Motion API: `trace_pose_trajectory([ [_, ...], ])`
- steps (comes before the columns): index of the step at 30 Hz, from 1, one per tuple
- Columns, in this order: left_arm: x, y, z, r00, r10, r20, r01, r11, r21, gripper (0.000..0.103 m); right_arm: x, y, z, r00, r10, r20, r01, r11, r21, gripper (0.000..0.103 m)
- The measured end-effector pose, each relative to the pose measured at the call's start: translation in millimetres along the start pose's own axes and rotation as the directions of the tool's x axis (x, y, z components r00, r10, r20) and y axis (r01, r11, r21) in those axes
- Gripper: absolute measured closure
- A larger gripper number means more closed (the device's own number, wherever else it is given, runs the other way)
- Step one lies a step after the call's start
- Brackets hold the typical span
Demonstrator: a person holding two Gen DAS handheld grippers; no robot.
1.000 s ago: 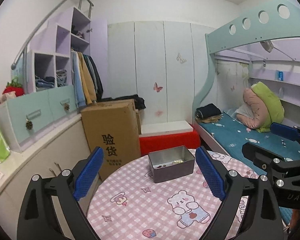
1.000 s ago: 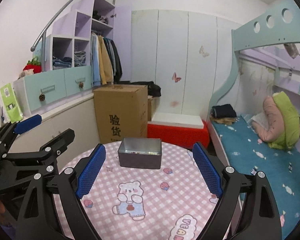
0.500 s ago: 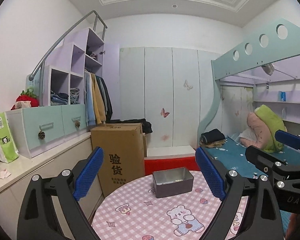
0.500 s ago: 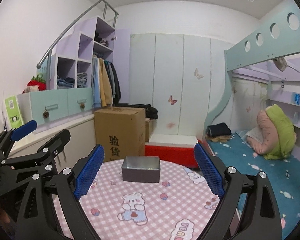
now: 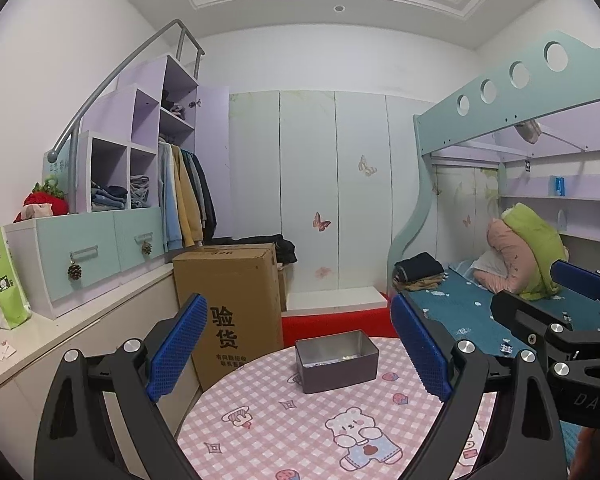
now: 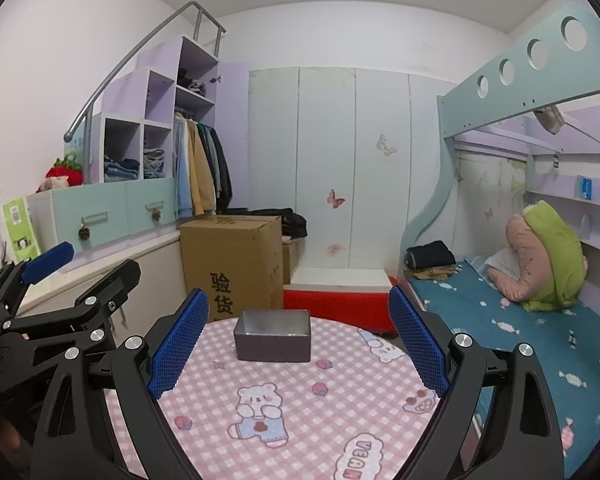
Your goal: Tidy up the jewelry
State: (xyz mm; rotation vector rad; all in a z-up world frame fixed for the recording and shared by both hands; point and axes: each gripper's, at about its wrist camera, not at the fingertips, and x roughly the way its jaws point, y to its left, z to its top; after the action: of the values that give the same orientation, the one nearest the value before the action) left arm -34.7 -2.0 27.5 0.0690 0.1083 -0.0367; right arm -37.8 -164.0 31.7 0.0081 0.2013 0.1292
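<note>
A grey metal tin (image 5: pixel 337 361) stands open at the far side of a round table with a pink checked cloth (image 5: pixel 300 432). A few small jewelry pieces show inside it, too small to tell apart. It also shows in the right wrist view (image 6: pixel 273 335), where its inside is hidden. My left gripper (image 5: pixel 298 348) is open and empty, held above the near part of the table. My right gripper (image 6: pixel 298 342) is open and empty beside it. Each gripper shows at the edge of the other's view.
A tall cardboard box (image 5: pixel 230 308) stands behind the table on the left. A red and white bench (image 5: pixel 334 316) lies beyond the table. A bunk bed with a blue sheet (image 6: pixel 520 320) runs along the right. A low counter with drawers (image 5: pixel 80 248) is on the left.
Both grippers have tilted upward and pulled back from the tin. The tin now sits lower and smaller in both views. Both stay open and empty.
</note>
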Motion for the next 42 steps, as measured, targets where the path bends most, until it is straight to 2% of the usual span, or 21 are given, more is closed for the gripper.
trace_pose_trajectory([
  [42, 14, 2, -8, 1.0, -0.009, -0.022, 0.009, 1.0, 0.002, 0.013, 8, -7, -7, 1.0, -0.003, -0.018, 0.003, 1.0, 0.002, 0.015],
])
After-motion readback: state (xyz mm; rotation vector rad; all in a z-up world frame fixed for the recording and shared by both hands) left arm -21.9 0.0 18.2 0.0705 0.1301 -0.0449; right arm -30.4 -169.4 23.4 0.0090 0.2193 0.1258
